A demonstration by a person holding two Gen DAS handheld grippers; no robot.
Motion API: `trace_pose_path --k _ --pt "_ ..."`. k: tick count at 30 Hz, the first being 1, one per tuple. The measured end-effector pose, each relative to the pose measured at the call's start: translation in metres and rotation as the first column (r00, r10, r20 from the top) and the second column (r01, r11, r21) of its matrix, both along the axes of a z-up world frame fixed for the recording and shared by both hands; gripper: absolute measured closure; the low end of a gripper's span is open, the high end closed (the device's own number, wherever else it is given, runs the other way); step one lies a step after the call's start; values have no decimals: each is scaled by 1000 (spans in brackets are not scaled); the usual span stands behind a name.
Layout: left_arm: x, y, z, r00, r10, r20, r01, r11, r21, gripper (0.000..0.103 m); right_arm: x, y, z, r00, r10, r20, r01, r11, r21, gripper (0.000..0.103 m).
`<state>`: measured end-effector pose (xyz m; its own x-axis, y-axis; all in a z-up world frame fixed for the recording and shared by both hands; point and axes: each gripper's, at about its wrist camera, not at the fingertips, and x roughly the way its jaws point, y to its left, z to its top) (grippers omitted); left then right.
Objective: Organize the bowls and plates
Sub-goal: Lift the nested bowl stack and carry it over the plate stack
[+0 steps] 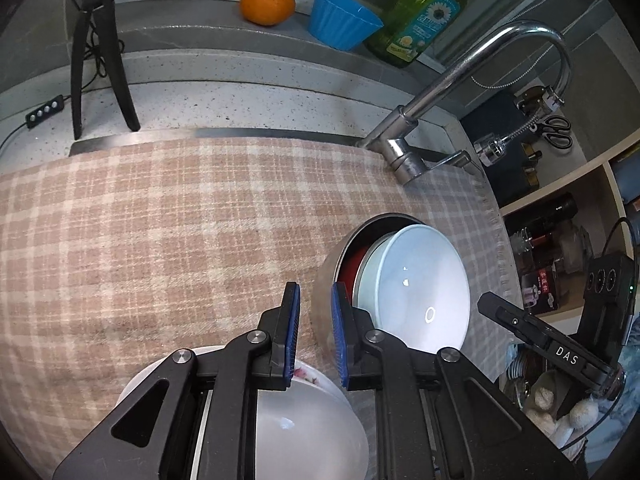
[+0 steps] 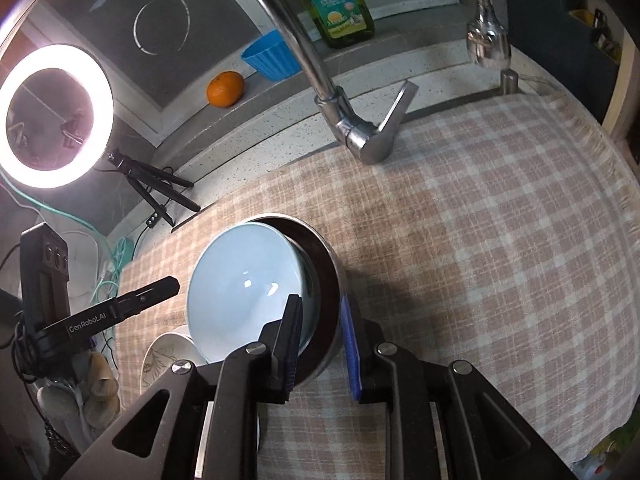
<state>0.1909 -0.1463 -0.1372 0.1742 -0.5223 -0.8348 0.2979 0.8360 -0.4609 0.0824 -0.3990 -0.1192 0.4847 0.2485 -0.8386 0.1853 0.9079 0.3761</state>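
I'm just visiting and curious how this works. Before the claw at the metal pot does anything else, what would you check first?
1. Right claw straddles the rim of the metal pot, one finger inside and one outside: ok.
2. Right claw's grip on that rim is firm: cannot tell.
3. Light blue bowl sits level in the pot: not ok. It leans tilted against the pot's wall and could shift.
4. Left claw is open and holds nothing: ok.
5. Faucet stands apart from the pot: ok.
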Motion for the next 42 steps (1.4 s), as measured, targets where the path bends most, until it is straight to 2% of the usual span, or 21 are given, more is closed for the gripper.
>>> trace_pose_path --k 6,13,33,42 --pt "-3 -6 -7 1000 -18 -7 18 1000 6 89 2 -12 -17 999 -34 -26 36 998 57 85" --pt "-2 -9 -7 999 -32 5 32 999 4 89 5 -13 -26 999 -28 -44 32 993 111 85" --pt "3 -18 -19 998 -57 -22 58 998 21 92 7 -20 -36 995 -39 -88 52 988 144 91" --pt "5 -22 -24 998 -59 -39 60 998 26 96 13 -7 -35 994 -9 -112 19 996 87 94"
